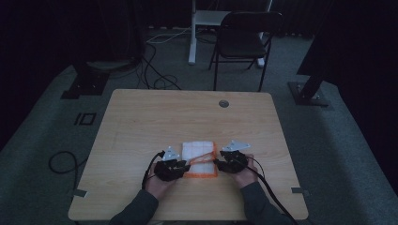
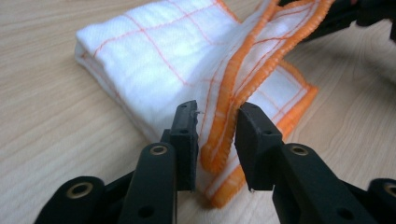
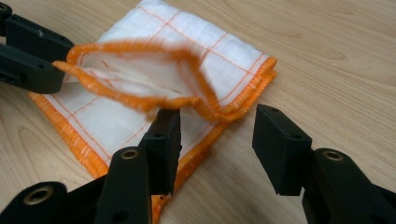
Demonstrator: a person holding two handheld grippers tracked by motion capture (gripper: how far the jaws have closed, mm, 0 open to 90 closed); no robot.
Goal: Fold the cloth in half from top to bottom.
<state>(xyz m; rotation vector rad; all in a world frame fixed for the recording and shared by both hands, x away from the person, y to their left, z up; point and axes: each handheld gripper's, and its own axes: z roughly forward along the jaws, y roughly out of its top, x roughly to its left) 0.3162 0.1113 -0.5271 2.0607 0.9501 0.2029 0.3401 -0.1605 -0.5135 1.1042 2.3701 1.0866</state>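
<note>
- A dim room: a wooden table [image 1: 141, 122] stands on grey carpet, a folding chair [image 1: 244, 40] beyond its far edge and cables on the floor.
- A folded white cloth [image 1: 199, 157] with orange grid lines and orange hem lies near the table's front edge, between a person's two hands.
- The left gripper [image 2: 215, 135] has its jaws set narrowly around a raised, hemmed edge of the cloth; the hem [image 2: 224, 116] stands between the pads, and no pad clearly presses it.
- The right gripper [image 3: 215, 140] holds its jaws wide, at the cloth's near corner; nothing is gripped, the top layer drooping just beside one jaw.
- Judgement: the work looks like folding or unfolding the cloth, now at the point where a lifted layer is being let go or re-gripped.
- Next, by this reading, each gripper needs a firm pinch on a hem corner before any lift, since a loose hold would let the layer slump back.
</note>
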